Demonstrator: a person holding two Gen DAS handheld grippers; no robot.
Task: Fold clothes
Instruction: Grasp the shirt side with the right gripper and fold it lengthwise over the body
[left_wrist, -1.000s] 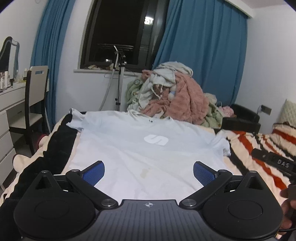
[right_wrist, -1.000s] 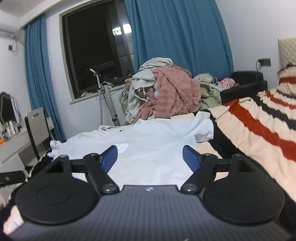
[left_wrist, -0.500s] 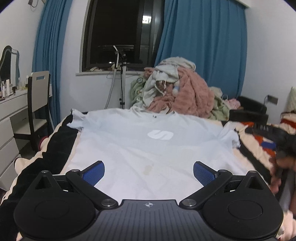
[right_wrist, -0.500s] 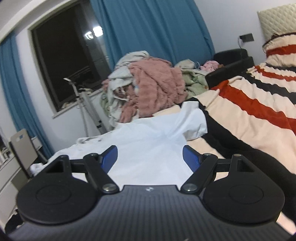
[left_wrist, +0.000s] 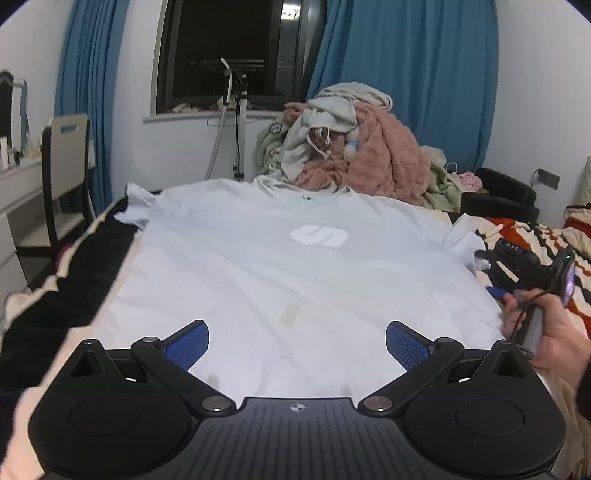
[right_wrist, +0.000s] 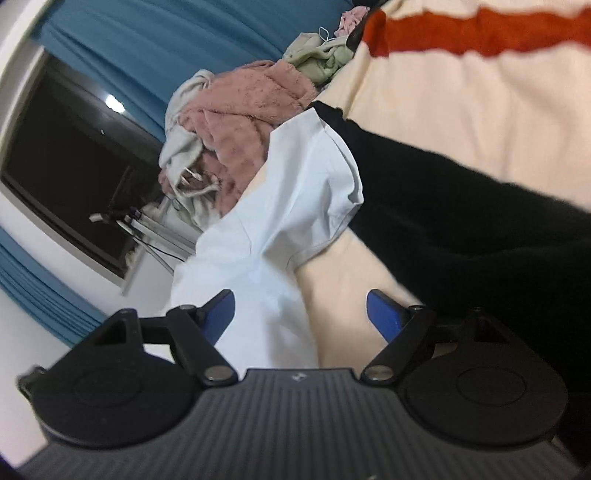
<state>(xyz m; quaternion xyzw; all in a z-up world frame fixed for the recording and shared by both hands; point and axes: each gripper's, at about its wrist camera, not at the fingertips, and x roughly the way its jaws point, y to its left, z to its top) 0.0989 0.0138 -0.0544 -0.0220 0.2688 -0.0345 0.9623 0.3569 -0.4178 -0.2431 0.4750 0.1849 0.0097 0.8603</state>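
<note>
A pale blue short-sleeved T-shirt (left_wrist: 295, 266) with a white rounded logo on its chest lies spread flat, front up, on a bed covered by a cream blanket with black and red stripes (right_wrist: 461, 122). Everything here is placed relative to that shirt.

At the shirt's hem end hovers the left gripper (left_wrist: 297, 341), a black two-finger tool with blue pads. Its jaws stand wide open with nothing between them, the shirt's lower cloth showing in the gap.

By the shirt's right side seam, near the hem, a bare hand (left_wrist: 550, 341) holds the right gripper (right_wrist: 300, 314), which is rolled over so its view is tilted. Its jaws are also wide open and hold nothing. Its left finger sits over the shirt's edge and its right finger over the bare blanket, with the shirt's crumpled right sleeve (right_wrist: 317, 184) lying ahead of it.

Beyond the shirt's collar rises a heap of unfolded laundry topped by a fluffy pink garment (left_wrist: 380, 162) and a grey hoodie. Behind that heap are blue curtains (left_wrist: 413, 77) and a dark window (left_wrist: 236, 55). Off the shirt's left sleeve stands a chair with a pale back (left_wrist: 68, 151) beside a white dresser.
</note>
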